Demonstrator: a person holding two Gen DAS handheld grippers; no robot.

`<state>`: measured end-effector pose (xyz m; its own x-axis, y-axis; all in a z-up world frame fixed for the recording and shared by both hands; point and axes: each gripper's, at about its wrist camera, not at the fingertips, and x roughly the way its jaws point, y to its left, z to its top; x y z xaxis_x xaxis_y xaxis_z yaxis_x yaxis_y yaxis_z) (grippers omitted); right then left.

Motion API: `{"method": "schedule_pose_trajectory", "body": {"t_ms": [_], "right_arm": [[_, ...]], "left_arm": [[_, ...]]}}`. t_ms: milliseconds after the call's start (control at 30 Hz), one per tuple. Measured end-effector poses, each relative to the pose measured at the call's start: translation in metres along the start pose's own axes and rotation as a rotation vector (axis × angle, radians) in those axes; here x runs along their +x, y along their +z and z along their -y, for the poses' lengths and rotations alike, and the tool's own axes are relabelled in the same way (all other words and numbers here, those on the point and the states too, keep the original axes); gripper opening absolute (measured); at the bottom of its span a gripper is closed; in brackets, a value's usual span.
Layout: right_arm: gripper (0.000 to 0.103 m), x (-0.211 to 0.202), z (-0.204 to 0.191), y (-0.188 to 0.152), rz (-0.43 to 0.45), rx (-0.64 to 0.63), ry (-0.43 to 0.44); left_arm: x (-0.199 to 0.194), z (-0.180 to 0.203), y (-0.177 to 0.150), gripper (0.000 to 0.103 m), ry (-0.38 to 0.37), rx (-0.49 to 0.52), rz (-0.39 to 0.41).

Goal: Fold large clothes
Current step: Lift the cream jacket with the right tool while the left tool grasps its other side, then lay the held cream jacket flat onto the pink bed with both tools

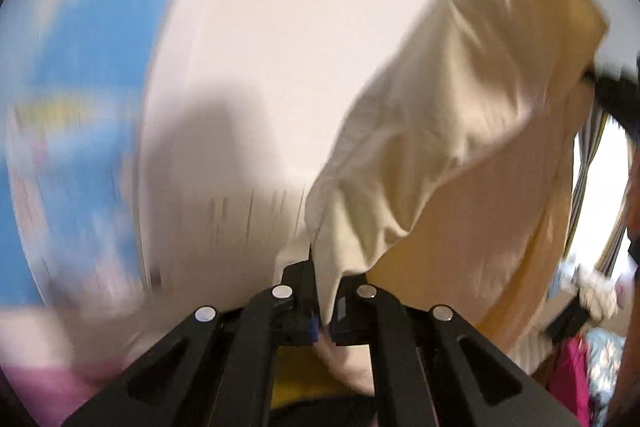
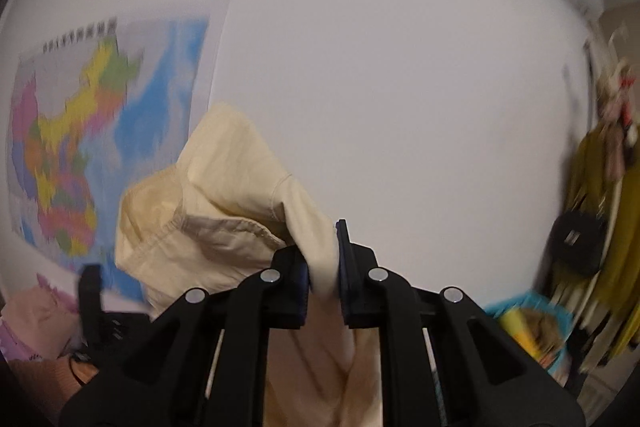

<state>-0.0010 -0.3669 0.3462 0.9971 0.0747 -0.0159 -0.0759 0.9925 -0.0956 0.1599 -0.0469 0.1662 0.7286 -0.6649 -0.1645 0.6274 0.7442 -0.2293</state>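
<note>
My left gripper [image 1: 326, 291] pinches an edge of the cream garment [image 1: 452, 147]; my right gripper [image 2: 324, 267] is clamped on another bunch — cloth lifted in the air between them. Behind, the white wall [image 2: 400, 87] — a coloured map [image 2: 80, 147].

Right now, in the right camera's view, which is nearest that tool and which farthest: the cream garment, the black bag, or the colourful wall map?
1. Cream garment: pinched between the right tool's fingers, spilling to the left.
2. Black bag: hanging at the far right among hung clothes.
3. Wall map: on the wall at the left, behind the garment.
The bag and map are hard to rank firmly; both lie well beyond the garment.
</note>
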Motion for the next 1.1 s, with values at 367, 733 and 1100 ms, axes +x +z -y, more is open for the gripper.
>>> {"method": "schedule_pose_trajectory", "body": {"t_ms": [367,733,1100], "right_arm": [[0.012,-0.138,-0.005,0.039,0.137,0.026,0.131],[0.013,-0.208,-0.087,-0.003,0.096,0.074,0.479],[0.014,0.043,-0.203,-0.115,-0.45,0.211,0.636]], "left_arm": [[-0.235,0.068,0.096,0.002,0.099,0.201,0.292],[-0.436,0.111,0.037,0.002,0.504,0.306,0.256],[-0.341,-0.07,-0.028,0.002,0.762,0.056,-0.193]]}}
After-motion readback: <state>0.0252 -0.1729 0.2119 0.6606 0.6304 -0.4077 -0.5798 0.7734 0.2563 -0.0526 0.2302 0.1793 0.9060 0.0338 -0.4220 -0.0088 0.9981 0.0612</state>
